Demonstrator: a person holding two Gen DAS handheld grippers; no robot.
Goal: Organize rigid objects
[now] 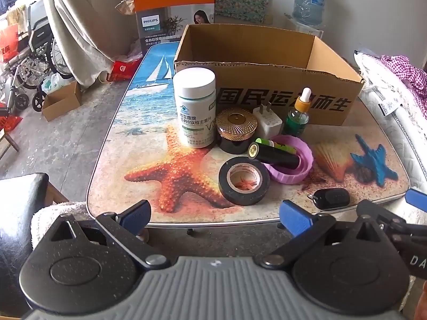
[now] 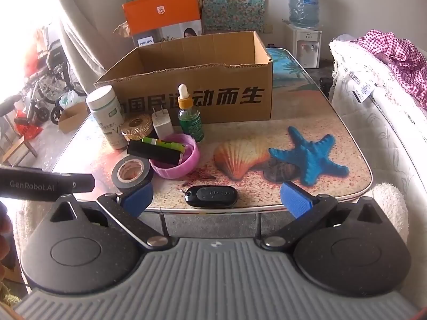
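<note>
Fingers [image 1: 134,214] of the left gripper [image 1: 214,217] are spread wide and hold nothing. The right gripper [image 2: 216,198] is spread wide too, and the black key fob [image 2: 210,196] lies between its tips at the table's [image 2: 333,144] near edge. A good next move is likely to go down slow, straddle the fob and squeeze its long sides. The cardboard box [image 2: 202,80] at the far edge looks empty. The pink lid [image 2: 176,161] holds a black tube [image 2: 153,152] and a green stick [image 2: 162,143].

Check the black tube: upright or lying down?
Lying down. The black tube rests on its side across the pink lid's rim, one end over the tape.
</note>
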